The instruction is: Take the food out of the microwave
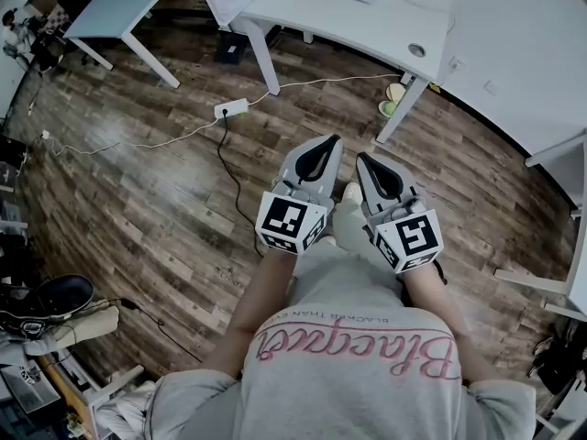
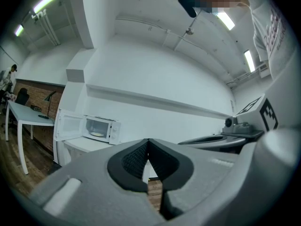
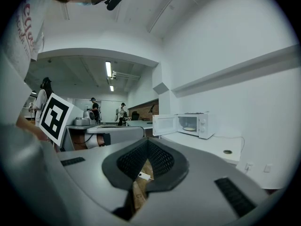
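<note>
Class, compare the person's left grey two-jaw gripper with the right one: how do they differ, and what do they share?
In the head view the left gripper angles its tip rightward, the right gripper leftward. In their own views, the white microwave with its door open shows left of the left gripper's jaws but right of the right gripper's. Shared: both are grey, shut and empty.

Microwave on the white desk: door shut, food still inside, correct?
Not quite. The door of the microwave stands open, as the right gripper view shows. The microwave is on the white desk, and the food is still inside.
</note>
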{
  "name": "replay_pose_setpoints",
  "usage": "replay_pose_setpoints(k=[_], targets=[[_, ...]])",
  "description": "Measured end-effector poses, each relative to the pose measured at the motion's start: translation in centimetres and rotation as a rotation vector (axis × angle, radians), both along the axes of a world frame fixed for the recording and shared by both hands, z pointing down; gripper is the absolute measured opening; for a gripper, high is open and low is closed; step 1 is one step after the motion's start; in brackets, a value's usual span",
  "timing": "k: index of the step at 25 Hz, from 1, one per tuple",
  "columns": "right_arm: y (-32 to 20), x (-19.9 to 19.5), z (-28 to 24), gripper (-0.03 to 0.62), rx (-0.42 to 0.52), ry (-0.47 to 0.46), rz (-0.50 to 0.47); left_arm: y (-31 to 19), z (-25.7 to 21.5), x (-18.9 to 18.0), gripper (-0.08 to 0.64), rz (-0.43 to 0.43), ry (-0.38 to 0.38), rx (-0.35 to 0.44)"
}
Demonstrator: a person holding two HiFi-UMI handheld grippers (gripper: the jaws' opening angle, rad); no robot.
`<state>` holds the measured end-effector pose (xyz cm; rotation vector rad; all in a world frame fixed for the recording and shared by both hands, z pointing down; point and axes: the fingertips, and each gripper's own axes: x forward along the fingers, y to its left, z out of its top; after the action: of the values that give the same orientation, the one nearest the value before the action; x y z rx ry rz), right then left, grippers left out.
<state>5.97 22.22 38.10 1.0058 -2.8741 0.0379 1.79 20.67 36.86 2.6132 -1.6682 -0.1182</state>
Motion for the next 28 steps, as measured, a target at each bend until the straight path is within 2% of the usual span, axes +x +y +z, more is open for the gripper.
replay_pose_setpoints(k=[8, 28], targets=[[-2.6, -1.0, 0.6, 0.009, -0.01, -0.009, -0.025, -2.6, 0.3, -0.9, 0.005, -0.022, -0.008, -0.003], [-14.8, -5.5, 0.4, 0.009, -0.035, -0.047, -0.095, -14.5, 0.7, -4.0, 0.005, -0.05, -0.035, -0.049]])
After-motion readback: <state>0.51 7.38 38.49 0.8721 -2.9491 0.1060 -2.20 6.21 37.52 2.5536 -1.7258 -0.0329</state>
